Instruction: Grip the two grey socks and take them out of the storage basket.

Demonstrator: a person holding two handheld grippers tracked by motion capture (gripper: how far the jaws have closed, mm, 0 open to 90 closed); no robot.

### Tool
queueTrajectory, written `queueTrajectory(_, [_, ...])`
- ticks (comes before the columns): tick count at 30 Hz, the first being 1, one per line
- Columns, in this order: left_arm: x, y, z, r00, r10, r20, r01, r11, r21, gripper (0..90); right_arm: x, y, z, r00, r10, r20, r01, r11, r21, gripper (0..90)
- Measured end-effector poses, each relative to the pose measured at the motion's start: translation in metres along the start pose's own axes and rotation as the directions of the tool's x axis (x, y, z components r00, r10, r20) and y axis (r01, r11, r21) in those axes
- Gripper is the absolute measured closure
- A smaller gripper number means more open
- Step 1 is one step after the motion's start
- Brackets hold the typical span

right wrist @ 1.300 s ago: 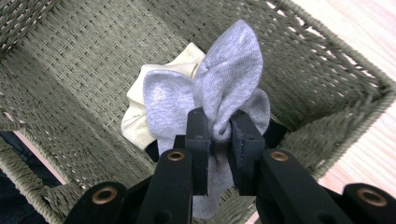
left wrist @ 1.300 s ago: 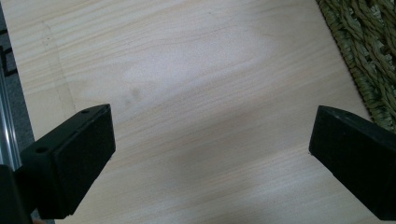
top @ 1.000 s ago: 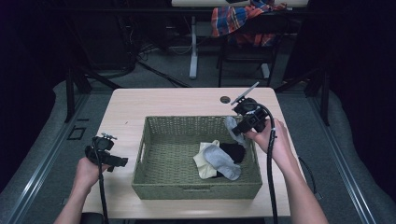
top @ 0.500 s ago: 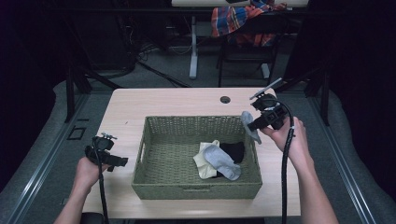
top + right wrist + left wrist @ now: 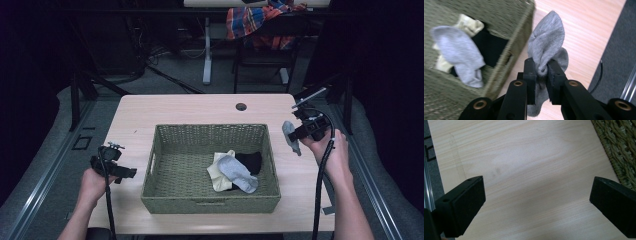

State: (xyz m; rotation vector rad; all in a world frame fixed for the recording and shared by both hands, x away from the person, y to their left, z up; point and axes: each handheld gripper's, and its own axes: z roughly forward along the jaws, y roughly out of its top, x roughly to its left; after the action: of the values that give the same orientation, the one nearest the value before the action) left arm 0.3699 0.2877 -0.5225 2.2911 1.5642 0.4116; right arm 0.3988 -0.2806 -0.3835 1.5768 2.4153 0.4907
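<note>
My right gripper [image 5: 299,135] [image 5: 541,68] is shut on a grey sock [image 5: 291,136] [image 5: 547,42], which hangs over the bare table just right of the woven basket [image 5: 155,165] [image 5: 521,22]. Inside the basket lie a light grey sock [image 5: 239,172] [image 5: 459,53], a cream sock [image 5: 217,171] [image 5: 470,23] and a black sock [image 5: 250,161] [image 5: 490,48] in a pile. My left gripper [image 5: 119,172] [image 5: 536,202] rests open over the wooden table [image 5: 200,107] [image 5: 524,157] to the basket's left, with nothing between its jaws.
A dark cable hole [image 5: 241,106] sits in the table behind the basket. The table's right edge and grey floor [image 5: 616,37] lie close to the held sock. A plaid cloth [image 5: 260,20] hangs on a chair beyond the table.
My right gripper has carried the grey sock out of the basket's back right corner and rightward over the table. The left hand has stayed put.
</note>
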Motion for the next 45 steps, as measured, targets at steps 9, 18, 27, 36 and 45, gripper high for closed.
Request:
queueTrajectory(9, [0.001, -0.001, 0.000, 1.0000, -0.008, -0.003, 0.008, 1.0000, -0.005, 0.5, -0.027, -0.009, 0.028, 0.9969, 0.070, 0.035, -0.072, 0.996, 0.055, 79.8])
queueTrajectory(18, [0.001, -0.001, 0.000, 1.0000, -0.006, -0.001, 0.006, 0.9999, -0.009, 0.3, -0.043, -0.019, 0.072, 0.9947, 0.102, 0.009, -0.103, 0.985, 0.140, 79.7])
queueTrajectory(27, [0.001, -0.001, 0.000, 1.0000, -0.007, 0.005, 0.008, 0.9999, -0.015, 0.2, -0.049, -0.025, 0.091, 0.9932, 0.116, 0.007, -0.115, 0.975, 0.190, 79.6])
queueTrajectory(36, [0.001, -0.001, 0.000, 1.0000, -0.003, 0.005, 0.003, 0.9999, -0.014, 0.2, -0.052, -0.029, 0.111, 0.9894, 0.142, -0.029, -0.131, 0.962, 0.240, 79.3])
queueTrajectory(45, [0.001, -0.001, 0.000, 1.0000, -0.002, 0.010, 0.002, 0.9999, -0.013, 0.2, -0.054, -0.031, 0.122, 0.9915, 0.126, -0.030, -0.110, 0.940, 0.324, 75.5])
